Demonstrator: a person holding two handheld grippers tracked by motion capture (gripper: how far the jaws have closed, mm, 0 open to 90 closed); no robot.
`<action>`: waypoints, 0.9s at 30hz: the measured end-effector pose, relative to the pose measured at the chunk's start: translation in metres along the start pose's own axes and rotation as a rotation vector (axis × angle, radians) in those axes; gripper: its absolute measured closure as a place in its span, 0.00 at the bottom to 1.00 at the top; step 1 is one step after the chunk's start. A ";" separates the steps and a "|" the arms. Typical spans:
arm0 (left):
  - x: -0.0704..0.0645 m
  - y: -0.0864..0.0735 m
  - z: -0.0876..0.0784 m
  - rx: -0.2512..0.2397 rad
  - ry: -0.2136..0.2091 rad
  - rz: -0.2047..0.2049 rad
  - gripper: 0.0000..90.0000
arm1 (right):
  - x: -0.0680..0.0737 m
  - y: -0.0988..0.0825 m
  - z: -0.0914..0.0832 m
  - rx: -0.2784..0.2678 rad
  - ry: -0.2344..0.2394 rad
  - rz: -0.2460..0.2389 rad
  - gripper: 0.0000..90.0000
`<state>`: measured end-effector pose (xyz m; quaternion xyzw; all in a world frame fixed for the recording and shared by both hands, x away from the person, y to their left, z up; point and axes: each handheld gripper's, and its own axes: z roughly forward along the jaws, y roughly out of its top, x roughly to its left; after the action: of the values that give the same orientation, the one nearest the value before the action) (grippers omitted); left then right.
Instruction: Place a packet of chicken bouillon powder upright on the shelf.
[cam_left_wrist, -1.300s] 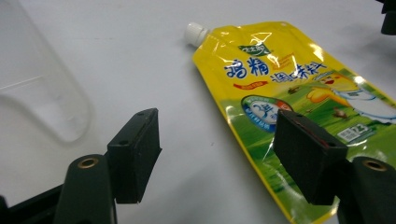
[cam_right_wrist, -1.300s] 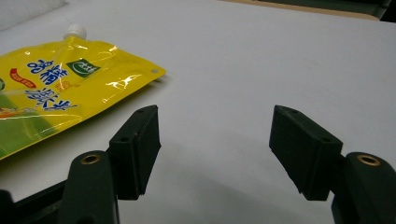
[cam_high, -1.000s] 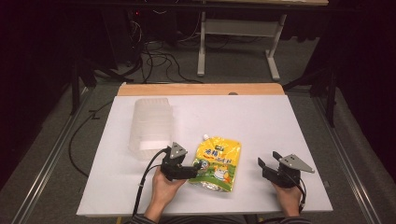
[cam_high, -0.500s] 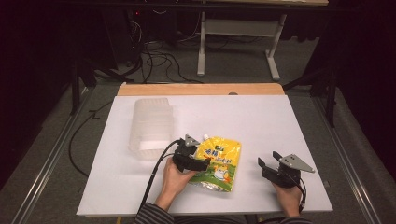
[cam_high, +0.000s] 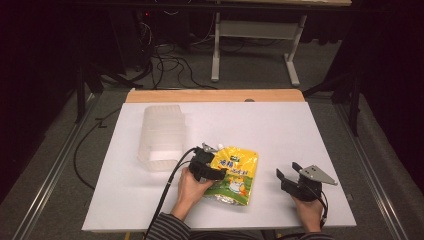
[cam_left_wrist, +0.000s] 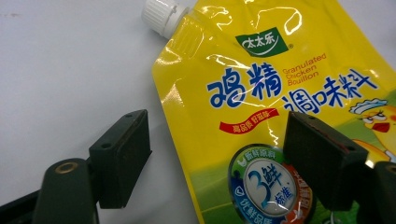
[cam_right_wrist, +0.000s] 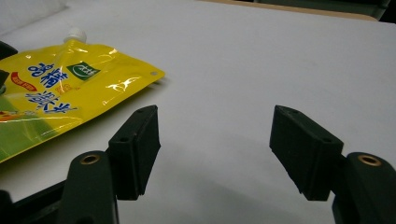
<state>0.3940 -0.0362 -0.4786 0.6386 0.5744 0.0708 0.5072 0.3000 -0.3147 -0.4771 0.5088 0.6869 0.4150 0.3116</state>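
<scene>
A yellow spouted pouch (cam_high: 236, 176) of granulated chicken bouillon lies flat on the white table (cam_high: 285, 125), its white cap (cam_high: 218, 146) pointing away from the person. My left gripper (cam_high: 215, 163) is open over the pouch's left edge. In the left gripper view, one jaw hangs over bare table and the other over the pouch (cam_left_wrist: 261, 88), below the cap (cam_left_wrist: 161, 16), with the gripper (cam_left_wrist: 217, 126) closed on nothing. My right gripper (cam_high: 288, 170) sits open, low over the table, right of the pouch. In the right gripper view, the gripper (cam_right_wrist: 215, 116) holds nothing and the pouch (cam_right_wrist: 60, 88) lies to its left.
A clear ribbed plastic container (cam_high: 161, 135) stands on the table left of and behind the pouch, close to the left hand. A wooden strip (cam_high: 215, 96) runs along the table's far edge. A black cable (cam_high: 170, 185) trails from the left gripper toward the near edge.
The left gripper has moved right and forward from the pouch's left side until its jaws straddle the pouch's left edge. The right gripper and the pouch have stayed in place.
</scene>
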 end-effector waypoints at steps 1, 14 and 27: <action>0.000 0.000 0.000 0.000 0.000 0.000 0.26 | 0.000 0.000 0.000 0.000 0.001 -0.002 0.37; -0.006 -0.007 -0.002 -0.012 0.026 0.093 0.52 | 0.000 0.000 0.001 0.006 -0.007 -0.006 0.37; -0.013 -0.012 -0.006 0.017 -0.028 0.102 0.89 | 0.001 0.000 0.001 0.009 -0.006 -0.001 0.37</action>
<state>0.3774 -0.0457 -0.4782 0.6721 0.5345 0.0827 0.5056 0.3007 -0.3139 -0.4772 0.5110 0.6881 0.4102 0.3118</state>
